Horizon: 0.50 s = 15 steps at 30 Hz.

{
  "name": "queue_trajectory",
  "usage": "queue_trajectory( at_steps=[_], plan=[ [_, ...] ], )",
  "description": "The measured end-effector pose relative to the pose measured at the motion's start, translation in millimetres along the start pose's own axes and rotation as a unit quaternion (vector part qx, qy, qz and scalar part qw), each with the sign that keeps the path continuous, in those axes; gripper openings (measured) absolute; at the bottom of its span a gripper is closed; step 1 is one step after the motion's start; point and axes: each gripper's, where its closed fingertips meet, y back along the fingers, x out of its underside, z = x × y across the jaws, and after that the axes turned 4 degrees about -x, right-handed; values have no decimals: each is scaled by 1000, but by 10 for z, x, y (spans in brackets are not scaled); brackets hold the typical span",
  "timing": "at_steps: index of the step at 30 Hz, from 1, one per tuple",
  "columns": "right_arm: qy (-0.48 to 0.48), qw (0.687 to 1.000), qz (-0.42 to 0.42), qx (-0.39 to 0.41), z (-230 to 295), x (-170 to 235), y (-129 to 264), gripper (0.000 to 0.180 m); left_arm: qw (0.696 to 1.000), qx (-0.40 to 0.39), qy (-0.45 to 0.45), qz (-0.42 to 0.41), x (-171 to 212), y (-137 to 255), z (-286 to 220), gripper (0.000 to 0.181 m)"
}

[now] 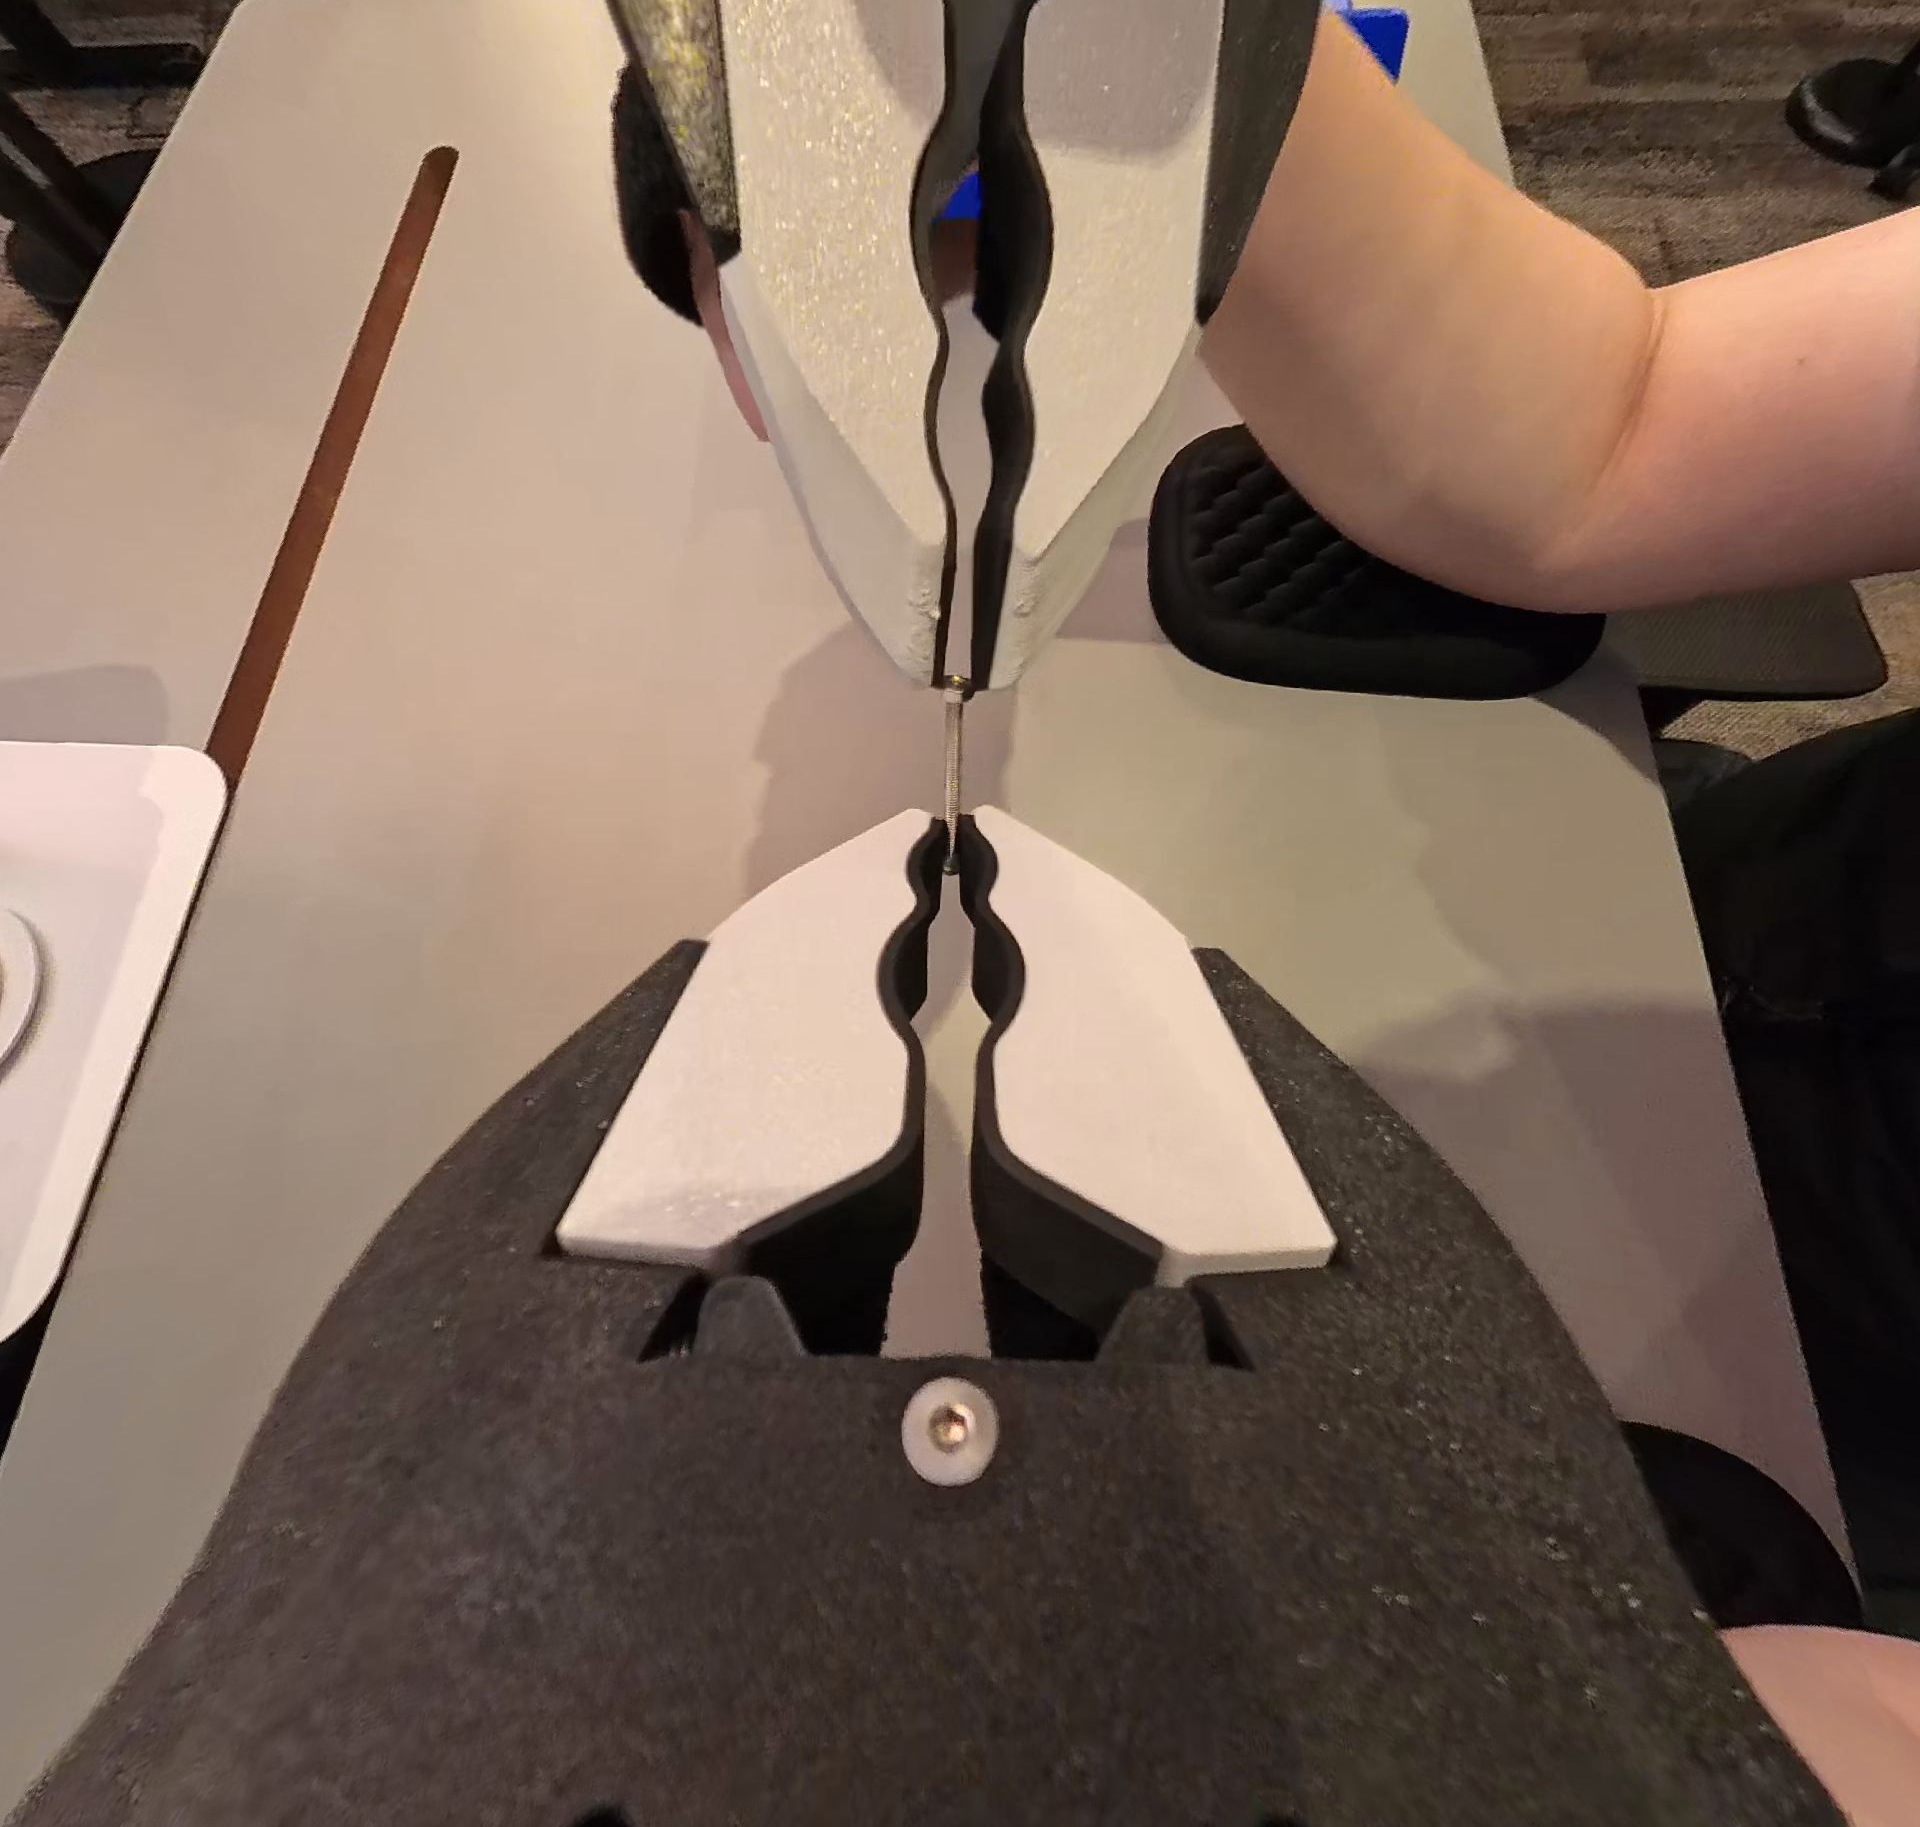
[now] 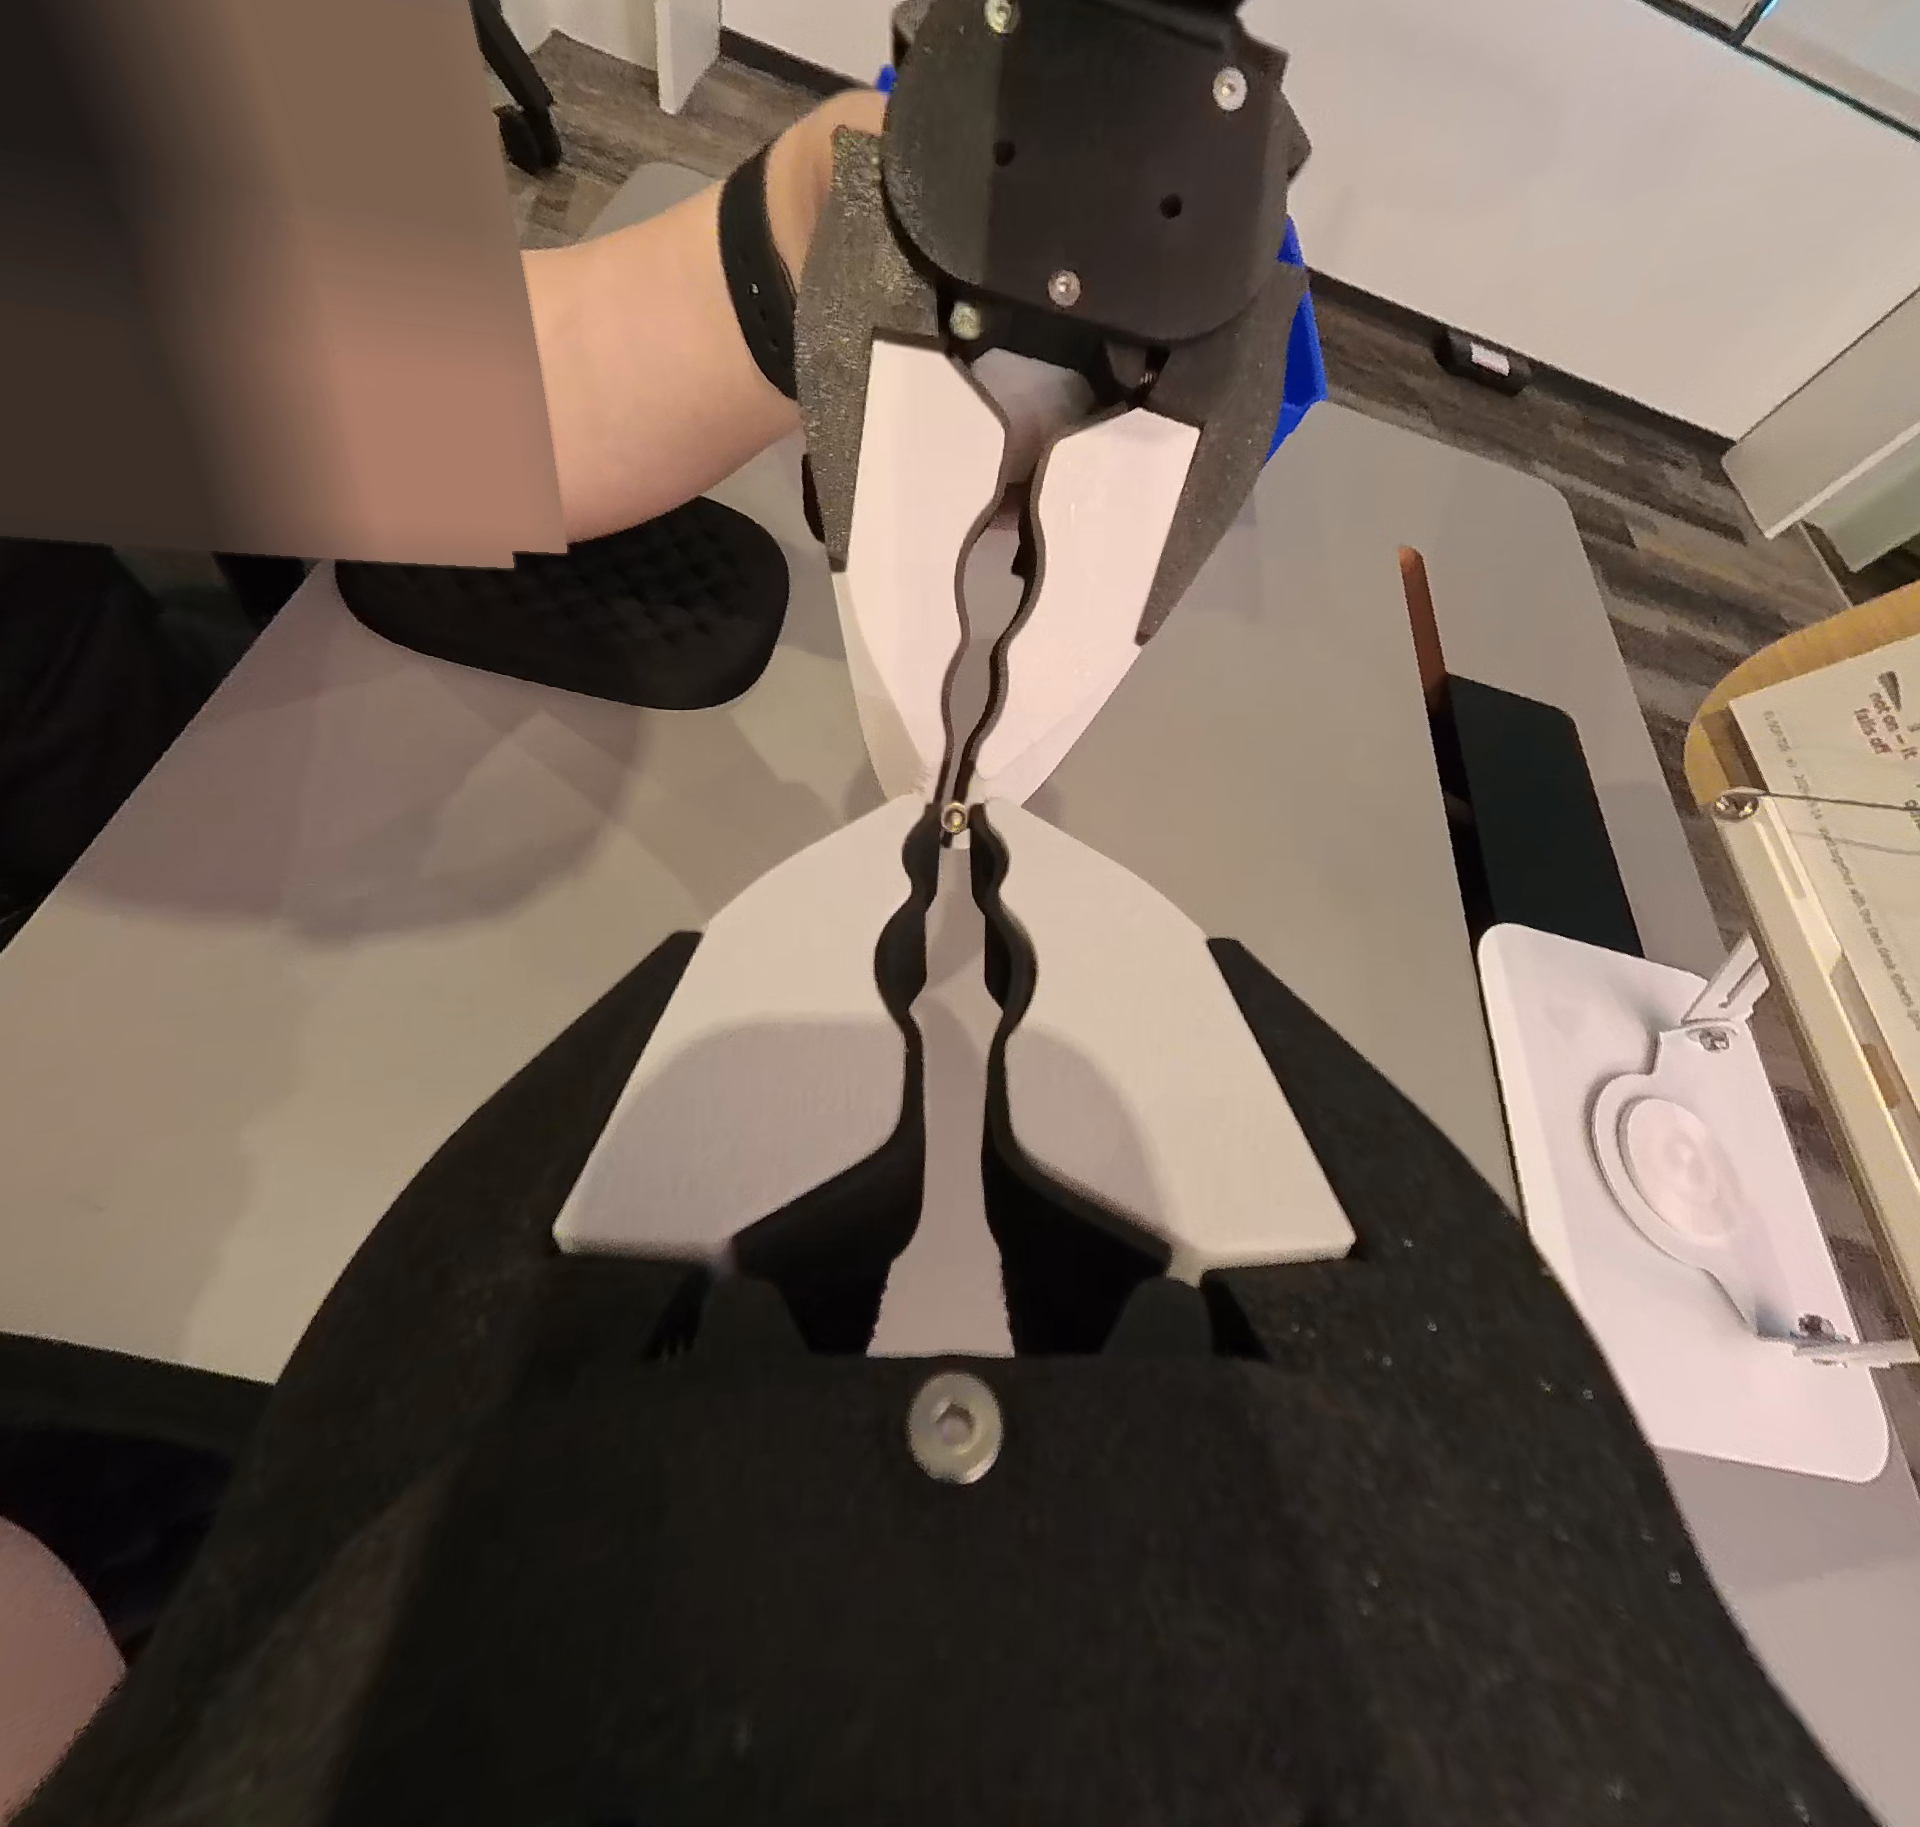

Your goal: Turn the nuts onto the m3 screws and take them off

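A: Grey table (image 1: 540, 697) is carrying a white tray (image 1: 94, 998) at its left edge. What is the left claw (image 1: 951, 827) doing?

B: It is clenching one end of the thin m3 screw (image 1: 953, 749), which is hanging in the air above the table, level between both tips.

A: And the right claw (image 1: 958, 678)?

B: It is pinching the screw's other end, tips nearly meeting. I cannot tell where a nut is sitting. A black padded rest (image 1: 1340, 572) is lying under the forearm (image 1: 1558, 364) at right.
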Motion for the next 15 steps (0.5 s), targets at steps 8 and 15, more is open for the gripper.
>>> queue_trajectory(
  at_steps=[8, 15],
  plan=[
    [-49, 998, 36, 26, -95, 49, -22, 5, 999, -34, 11, 18, 36, -2, 99, 2],
    [-77, 996, 22, 35, -163, 12, -37, 5, 999, -45, 23, 14, 32, 26, 147, 2]
  ],
)
